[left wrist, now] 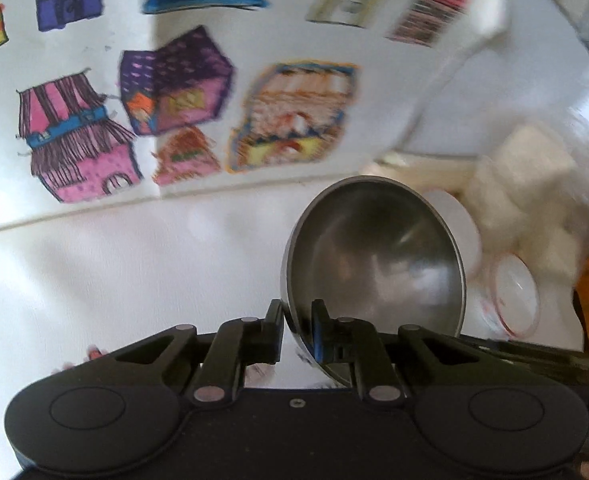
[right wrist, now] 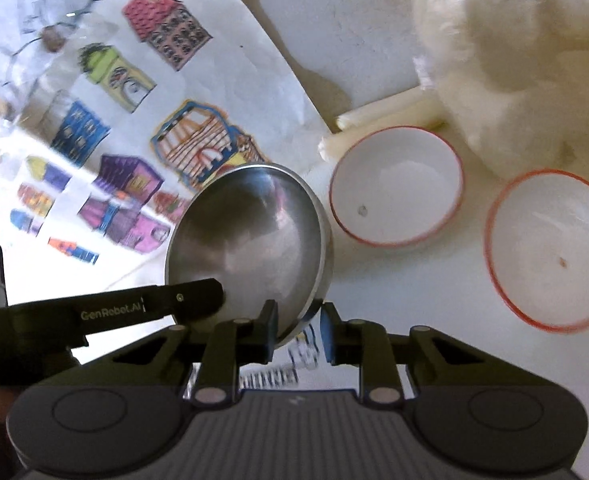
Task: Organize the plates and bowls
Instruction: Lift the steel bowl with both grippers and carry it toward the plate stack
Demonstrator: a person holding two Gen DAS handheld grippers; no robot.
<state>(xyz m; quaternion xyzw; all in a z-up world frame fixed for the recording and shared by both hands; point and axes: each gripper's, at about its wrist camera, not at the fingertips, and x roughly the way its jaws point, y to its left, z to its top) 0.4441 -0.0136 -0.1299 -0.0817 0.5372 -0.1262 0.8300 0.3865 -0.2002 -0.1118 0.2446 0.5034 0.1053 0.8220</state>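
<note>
While the left wrist view blurs toward its right edge, the left tool (left wrist: 298, 312) shows clearly, pinching the rim of a steel bowl (left wrist: 374, 256) tilted up off the white surface (left wrist: 134, 272). 1 sheet of coloured house drawings (left wrist: 166, 100) lies beyond; a red-rimmed white bowl (left wrist: 514, 296) sits right of the steel one.

Right wrist view: right tool (right wrist: 296, 320) pinches the same steel bowl's (right wrist: 246, 240) near rim, opposite the left tool's finger (right wrist: 190, 300). 2 red-rimmed white bowls (right wrist: 396, 186) (right wrist: 554, 250) stand upright to the right, near a white plush toy (right wrist: 506, 60).
</note>
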